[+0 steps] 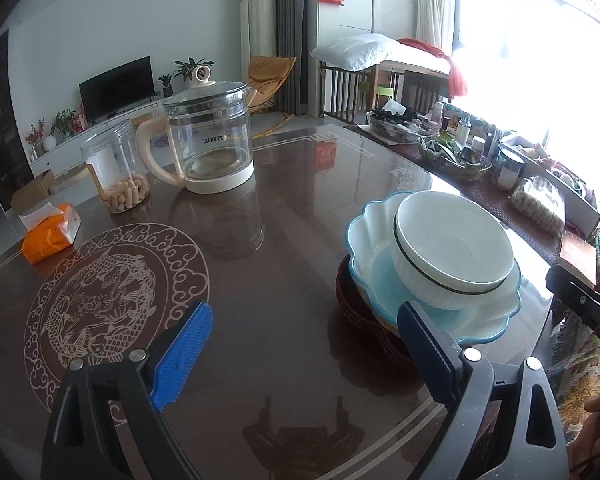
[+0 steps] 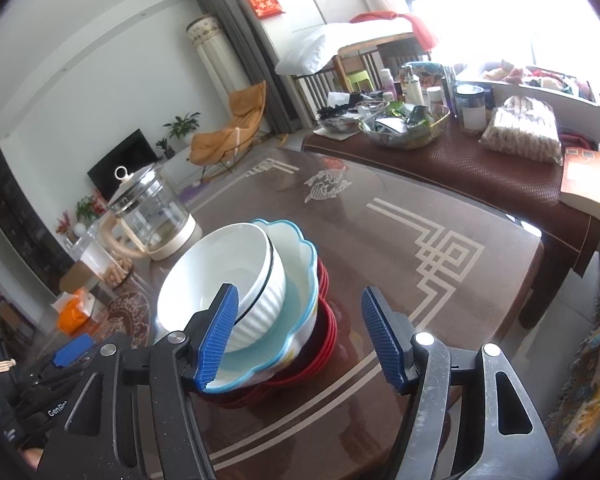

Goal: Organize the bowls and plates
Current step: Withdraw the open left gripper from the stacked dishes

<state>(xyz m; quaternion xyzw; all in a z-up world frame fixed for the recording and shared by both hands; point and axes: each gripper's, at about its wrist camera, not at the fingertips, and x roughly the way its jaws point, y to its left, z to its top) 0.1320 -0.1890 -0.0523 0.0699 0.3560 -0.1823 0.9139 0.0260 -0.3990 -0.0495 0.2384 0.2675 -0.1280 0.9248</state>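
A white ribbed bowl (image 1: 452, 240) with a dark rim band sits tilted inside a light blue scalloped bowl (image 1: 384, 280), which rests on a stack of dark red plates (image 1: 360, 312). In the right wrist view the same white bowl (image 2: 220, 272), blue bowl (image 2: 296, 264) and red plates (image 2: 324, 332) stand just ahead. My left gripper (image 1: 304, 320) is open and empty, to the left of the stack. My right gripper (image 2: 300, 312) is open and empty, its left finger (image 2: 220, 328) in front of the bowls' near edge.
A glass kettle (image 1: 208, 140), a jar of peanuts (image 1: 116, 168) and an orange tissue pack (image 1: 48, 236) stand on the glass-topped table (image 1: 280, 208). A side bench (image 2: 480, 168) behind holds glass bowls, bottles, jars and a book (image 2: 592, 184).
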